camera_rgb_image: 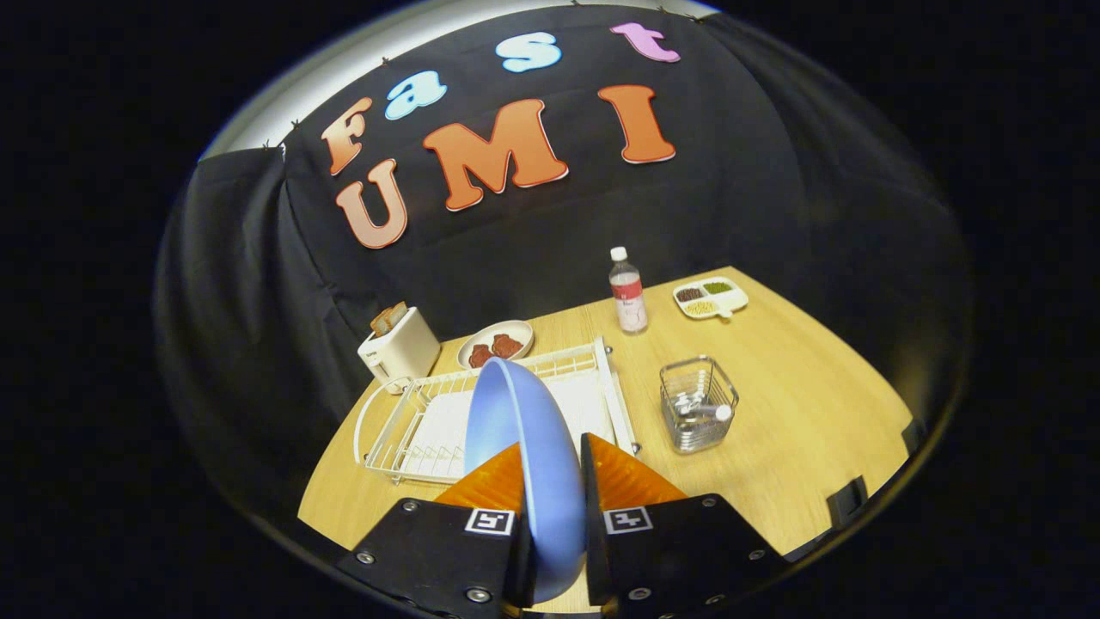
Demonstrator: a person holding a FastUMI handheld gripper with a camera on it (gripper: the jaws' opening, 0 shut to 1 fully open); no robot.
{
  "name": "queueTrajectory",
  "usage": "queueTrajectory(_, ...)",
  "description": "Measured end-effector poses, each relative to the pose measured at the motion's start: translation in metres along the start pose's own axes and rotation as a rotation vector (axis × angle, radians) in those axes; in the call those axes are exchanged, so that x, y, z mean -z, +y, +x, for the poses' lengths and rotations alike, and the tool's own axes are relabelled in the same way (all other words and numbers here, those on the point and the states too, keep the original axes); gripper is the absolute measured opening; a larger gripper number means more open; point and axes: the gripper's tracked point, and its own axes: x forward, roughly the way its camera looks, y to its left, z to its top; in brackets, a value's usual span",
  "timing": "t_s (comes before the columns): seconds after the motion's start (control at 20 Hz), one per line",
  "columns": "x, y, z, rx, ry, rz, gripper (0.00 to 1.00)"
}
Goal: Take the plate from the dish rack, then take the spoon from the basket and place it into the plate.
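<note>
The two fingers (554,477) are clamped on a round blue plate (524,447), one on each face, so the plate stands on edge between them and reaches forward past their tips. Its upper rim overlaps the white wire dish rack (412,425), which lies on the light wooden bench (799,413) just ahead of the fingers toward 11 o'clock; whether the plate touches the rack cannot be told.

At about 1 o'clock from the fingers, a little way off to the right of the rack, stands a square wire mesh basket (698,404) with a metal spoon (700,408) lying inside it, its pale handle end leaning against the basket's near right side.

Beyond the rack at 12 o'clock, a small pale plate holding dark red pieces (495,344) sits just beside the rack's far rail. At 11 o'clock, a white toaster with a slice of bread in its slot (399,346) stands near the rack's far left corner. Farther back toward 1 o'clock, a clear plastic bottle with a white cap and red label (628,292) stands upright, and beyond it to the right lies a white divided tray of dark, green and yellow grains (710,298), well apart from the basket.
</note>
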Motion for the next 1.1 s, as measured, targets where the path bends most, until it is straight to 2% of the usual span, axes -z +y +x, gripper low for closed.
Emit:
queueTrajectory(0.3,0.077,-0.022,0.008,-0.064,0.085,0.178,0.23)
queueTrajectory(0.65,0.138,-0.028,0.032,-0.103,0.165,0.296,0.24)
queueTrajectory(0.95,0.152,-0.019,0.039,-0.147,0.160,0.364,0.26)
queueTrajectory(1.05,0.156,-0.028,0.040,-0.123,0.161,0.358,0.27)
queueTrajectory(1.1,0.158,-0.033,0.040,-0.113,0.163,0.351,0.34)
